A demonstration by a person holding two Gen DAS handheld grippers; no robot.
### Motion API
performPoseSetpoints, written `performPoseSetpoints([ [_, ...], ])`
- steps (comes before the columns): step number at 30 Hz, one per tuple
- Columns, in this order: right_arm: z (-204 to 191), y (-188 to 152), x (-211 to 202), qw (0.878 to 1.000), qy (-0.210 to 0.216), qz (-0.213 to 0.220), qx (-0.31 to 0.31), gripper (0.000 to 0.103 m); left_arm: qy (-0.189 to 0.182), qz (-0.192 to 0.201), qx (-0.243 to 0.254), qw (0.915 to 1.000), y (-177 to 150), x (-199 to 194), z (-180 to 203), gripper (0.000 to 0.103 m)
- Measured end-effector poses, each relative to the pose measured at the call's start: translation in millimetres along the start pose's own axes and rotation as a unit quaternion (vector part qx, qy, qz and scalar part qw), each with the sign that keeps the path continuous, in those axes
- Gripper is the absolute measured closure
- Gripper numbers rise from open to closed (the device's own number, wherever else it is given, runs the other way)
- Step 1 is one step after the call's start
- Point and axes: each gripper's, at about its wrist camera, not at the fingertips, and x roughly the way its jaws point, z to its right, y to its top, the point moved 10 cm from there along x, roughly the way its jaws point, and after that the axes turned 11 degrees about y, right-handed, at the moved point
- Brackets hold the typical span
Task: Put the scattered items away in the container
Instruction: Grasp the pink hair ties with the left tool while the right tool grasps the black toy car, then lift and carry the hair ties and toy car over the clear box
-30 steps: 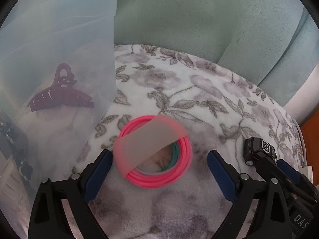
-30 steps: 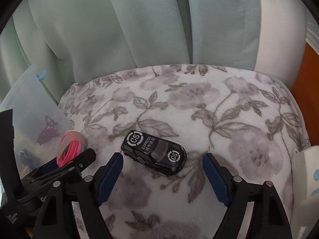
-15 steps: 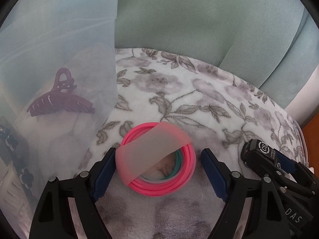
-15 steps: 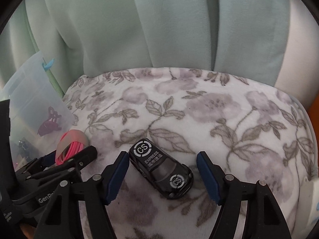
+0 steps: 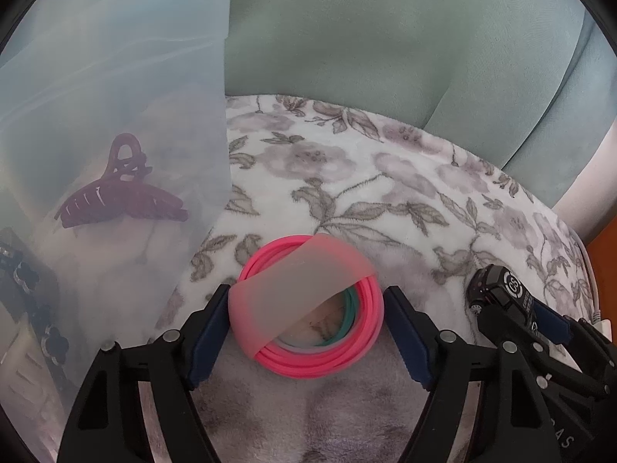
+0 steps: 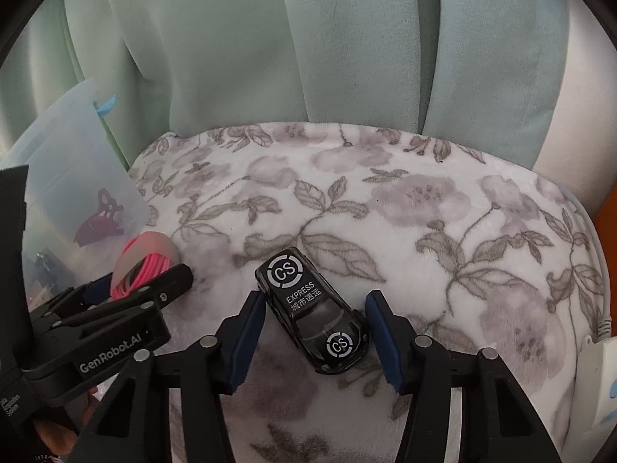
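In the last second you brought both grippers in on their targets and their jaws had just been closing. Your left gripper [image 5: 306, 322] had narrowed around the bands [image 5: 308, 308], a coil of pink hair bands with a green one inside and a translucent strip across the top; its pads stood just beside the coil on either side, not clearly pressing yet. Your right gripper [image 6: 314, 333] had slid forward, so the car [image 6: 314, 306] now sat between its fingers, the left pad at the car's side, the right with a small gap. So both picks looked nearly set, but nothing was lifted. The car was black, glossy, lying slantwise on the floral blanket [image 6: 443, 208]. The container [image 5: 115, 77], translucent, stood at the left, a maroon clip [image 5: 119, 196] already inside.
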Motion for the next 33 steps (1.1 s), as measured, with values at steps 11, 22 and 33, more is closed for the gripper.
performPoseSetpoints([
  [11,0.8,2.2,-1.9,1.0,-0.003,0.011,-0.002,0.052,0.004,0.002,0.004,1.0,0.4,0.7,0.0,0.024],
  [22,-6.9,-6.7,-11.3,1.0,0.009,0.018,0.019,0.064,0.002,0.003,0.001,1.0,1.0,0.5,-2.2,0.027],
  [33,-4.4,-25.0,-36.7,0.996,0.024,0.033,0.074,0.065,-0.002,0.0,0.003,1.0,0.3,-1.3,-3.3,0.03],
])
